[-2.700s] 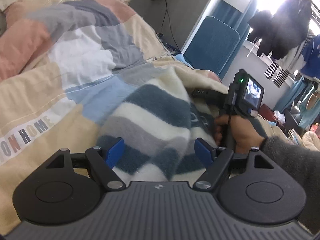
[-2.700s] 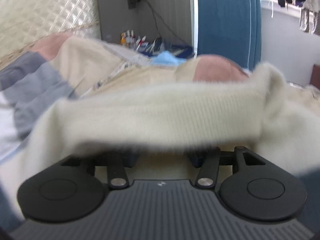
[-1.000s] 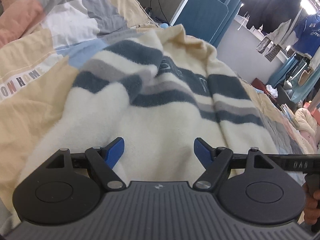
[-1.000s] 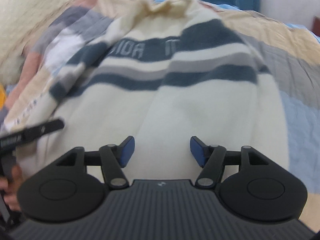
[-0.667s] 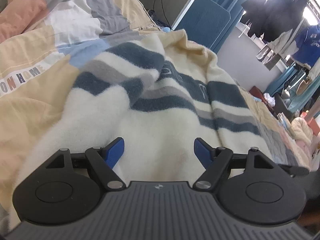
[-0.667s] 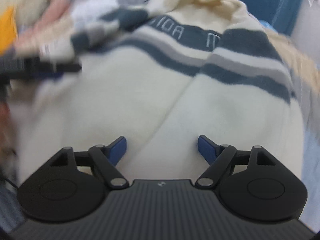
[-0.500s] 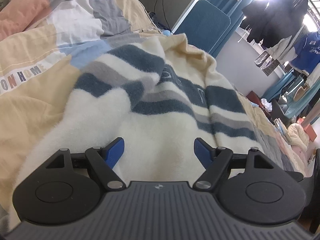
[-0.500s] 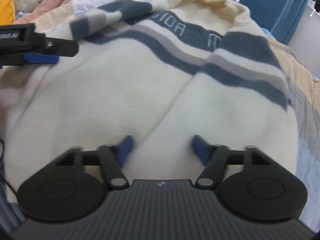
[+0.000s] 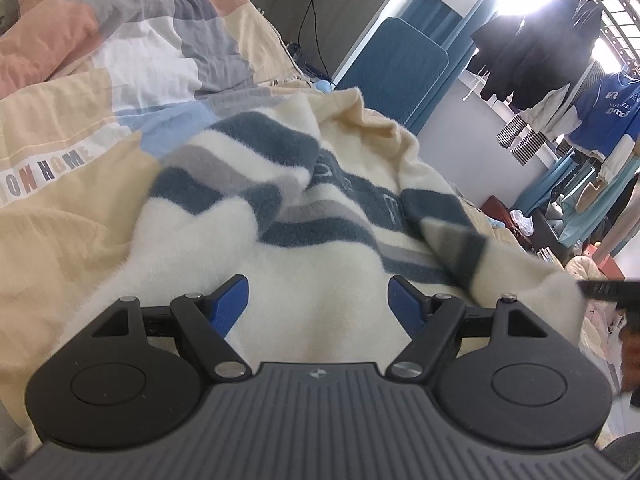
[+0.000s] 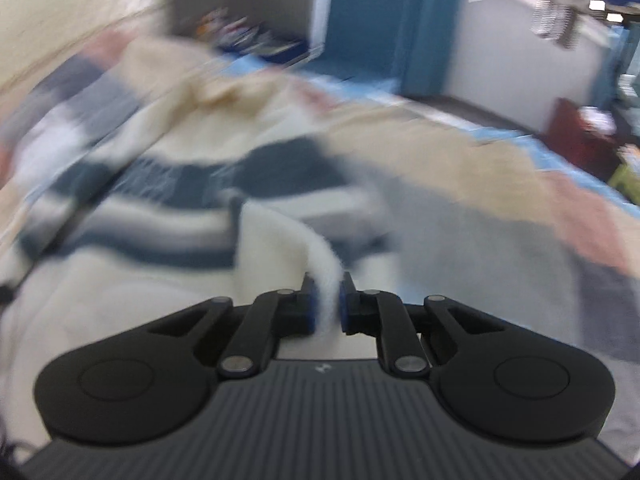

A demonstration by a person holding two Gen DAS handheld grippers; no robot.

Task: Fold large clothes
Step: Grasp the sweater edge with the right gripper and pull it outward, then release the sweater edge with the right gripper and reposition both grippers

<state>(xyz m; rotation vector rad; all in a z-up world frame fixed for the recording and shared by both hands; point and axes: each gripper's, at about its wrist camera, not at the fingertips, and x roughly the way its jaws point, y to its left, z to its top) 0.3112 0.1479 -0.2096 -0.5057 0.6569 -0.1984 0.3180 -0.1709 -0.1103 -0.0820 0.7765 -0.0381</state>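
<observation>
A patchwork quilt (image 9: 68, 184) covers the bed, and on it the striped cream sweater (image 9: 320, 216) lies spread, its collar toward the far end. The left gripper (image 9: 318, 302) hangs over the sweater's plain cream lower part, its blue pads wide apart with fabric below them but nothing pinched. The right gripper (image 10: 328, 306) has its jaws closed on a raised fold of the sweater's cream edge (image 10: 326, 276), which stands up between the pads; that view is blurred.
</observation>
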